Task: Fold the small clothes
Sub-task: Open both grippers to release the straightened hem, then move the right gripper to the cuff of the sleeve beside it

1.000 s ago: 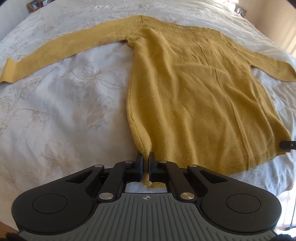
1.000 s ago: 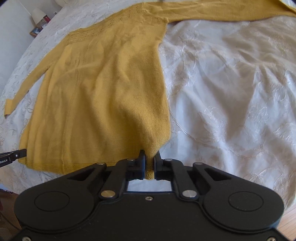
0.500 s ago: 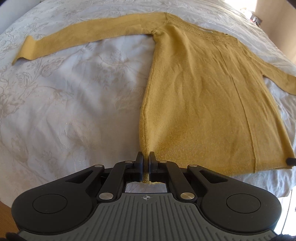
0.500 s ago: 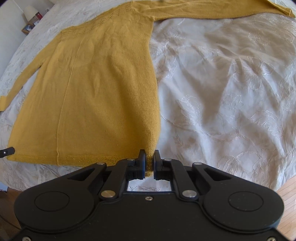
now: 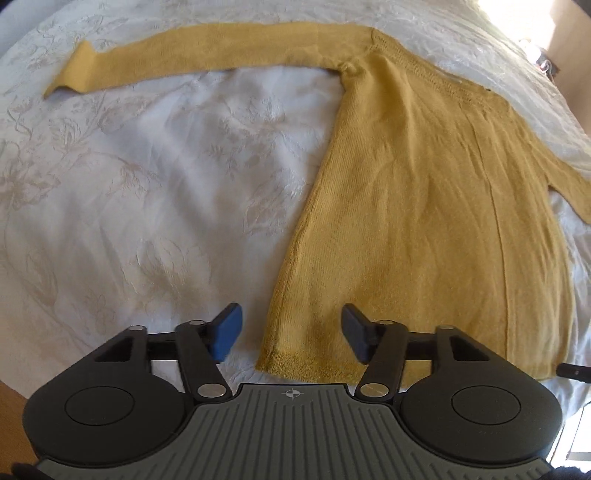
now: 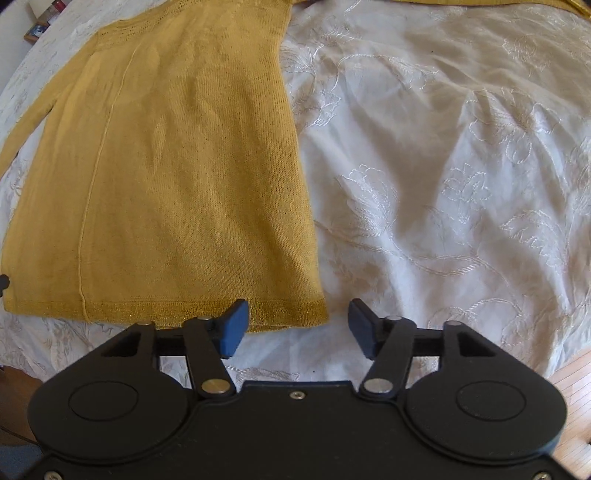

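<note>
A mustard-yellow knit sweater (image 5: 424, 206) lies flat on a white embroidered bedspread (image 5: 147, 206), hem toward me, its left sleeve (image 5: 207, 55) stretched out to the left. My left gripper (image 5: 290, 334) is open and empty over the sweater's lower left hem corner (image 5: 280, 362). In the right wrist view the sweater (image 6: 177, 166) fills the left half. My right gripper (image 6: 297, 328) is open and empty just above its lower right hem corner (image 6: 314, 314). Neither gripper holds cloth.
The bedspread (image 6: 461, 184) spreads wide to the right of the sweater. Wooden floor (image 6: 576, 373) shows past the bed's near edge. A shelf with small items (image 6: 40, 26) stands at the far left. The other gripper's tip (image 5: 574, 371) shows at the right hem.
Both grippers, shut on the hem corners before, have opened and let the sweater go. The sweater now lies flat, pulled nearer the bed's edge.
</note>
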The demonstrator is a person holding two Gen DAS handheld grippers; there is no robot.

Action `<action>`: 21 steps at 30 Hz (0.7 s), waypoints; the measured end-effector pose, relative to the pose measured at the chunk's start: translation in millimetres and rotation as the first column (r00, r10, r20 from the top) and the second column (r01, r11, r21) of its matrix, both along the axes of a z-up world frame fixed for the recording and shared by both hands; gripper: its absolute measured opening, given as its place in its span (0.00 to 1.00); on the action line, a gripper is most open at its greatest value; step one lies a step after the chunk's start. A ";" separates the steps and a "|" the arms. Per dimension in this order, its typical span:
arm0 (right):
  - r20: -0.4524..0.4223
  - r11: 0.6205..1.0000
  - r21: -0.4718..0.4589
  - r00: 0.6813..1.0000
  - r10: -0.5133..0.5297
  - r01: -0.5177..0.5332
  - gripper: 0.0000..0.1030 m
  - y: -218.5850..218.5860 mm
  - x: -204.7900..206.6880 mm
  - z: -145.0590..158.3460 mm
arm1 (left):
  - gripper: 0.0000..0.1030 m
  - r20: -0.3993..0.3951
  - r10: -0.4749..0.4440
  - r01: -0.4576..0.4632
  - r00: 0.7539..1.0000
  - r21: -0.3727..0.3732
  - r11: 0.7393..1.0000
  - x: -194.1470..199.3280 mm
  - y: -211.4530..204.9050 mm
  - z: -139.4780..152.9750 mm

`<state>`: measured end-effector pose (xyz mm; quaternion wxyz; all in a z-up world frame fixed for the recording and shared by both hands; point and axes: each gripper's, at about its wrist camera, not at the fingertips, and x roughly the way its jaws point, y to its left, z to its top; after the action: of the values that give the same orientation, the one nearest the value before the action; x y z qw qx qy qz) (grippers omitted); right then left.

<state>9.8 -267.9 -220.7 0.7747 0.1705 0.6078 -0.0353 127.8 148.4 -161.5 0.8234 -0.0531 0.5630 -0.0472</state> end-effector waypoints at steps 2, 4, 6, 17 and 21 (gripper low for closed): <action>0.008 1.000 -0.008 1.000 -0.021 0.021 0.70 -4.7 3.4 9.2 | 0.75 0.044 -0.014 0.013 0.999 0.025 1.000 5.7 -6.0 14.4; 0.027 0.999 -0.013 0.999 -0.043 0.043 0.74 -8.8 7.8 18.9 | 0.77 0.086 -0.028 0.025 0.996 0.035 0.999 16.0 -13.8 26.8; 0.050 0.998 -0.022 0.997 -0.061 0.063 0.76 -11.3 15.5 30.3 | 0.80 0.101 -0.053 0.051 0.993 0.029 0.998 28.1 -25.9 33.1; 0.239 0.992 -0.044 0.965 -0.103 0.117 0.96 -17.1 70.6 82.9 | 0.86 0.126 -0.189 0.184 0.974 0.045 0.982 86.8 -115.9 14.0; 0.266 0.992 -0.064 0.960 -0.087 0.108 0.96 -24.1 82.6 89.5 | 0.86 0.104 -0.215 0.208 0.971 0.074 0.975 98.3 -143.1 1.0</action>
<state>92.4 -292.0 -131.2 0.8518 0.1730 0.4888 -0.0743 226.1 5.3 -160.4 0.8449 0.0356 0.5200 -0.1201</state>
